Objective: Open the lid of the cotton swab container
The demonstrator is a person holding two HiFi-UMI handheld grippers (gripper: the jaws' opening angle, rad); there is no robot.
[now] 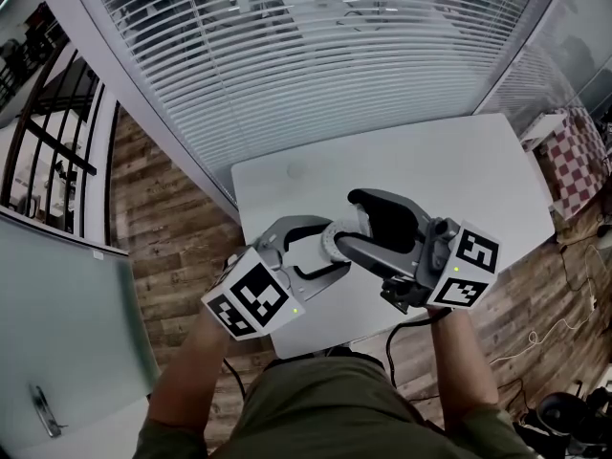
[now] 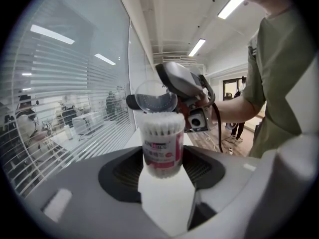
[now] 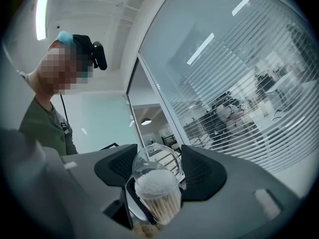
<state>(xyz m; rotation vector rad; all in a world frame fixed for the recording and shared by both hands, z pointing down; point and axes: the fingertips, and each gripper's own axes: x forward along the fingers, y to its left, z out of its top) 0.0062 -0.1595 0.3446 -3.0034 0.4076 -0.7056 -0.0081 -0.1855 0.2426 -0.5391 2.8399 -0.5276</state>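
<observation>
Left tool [image 2: 162, 172] closed on the cotton swab container [image 2: 162, 151], pads pressed against the two sides of its lower half. Held upright, off the white surface [image 1: 430, 161] and over its near part, in front of the person's body. Packed full of swabs [image 3: 155, 180], white tips up and level with the rim; pink label [image 2: 162, 151] across the clear wall, facing the left tool's camera.

Right tool [image 3: 155, 171] reaching in from the opposite side, tip to tip with the left one in the head view. Jaws set either side of the clear domed lid [image 3: 154, 158] and seemingly closed on it, though contact at the pads hard to confirm through the clear plastic. Lid tipped up and standing above the swab tips, no longer seated flat on the rim; lower edge close to the container's top. Whether still joined there or fully free, not clear from any view.

Behind the surface, a glass wall with white blinds [image 1: 316, 55]; wooden floor [image 1: 172, 218] to either side. Olive shirt [image 2: 279, 83] at the right of the left gripper view.
</observation>
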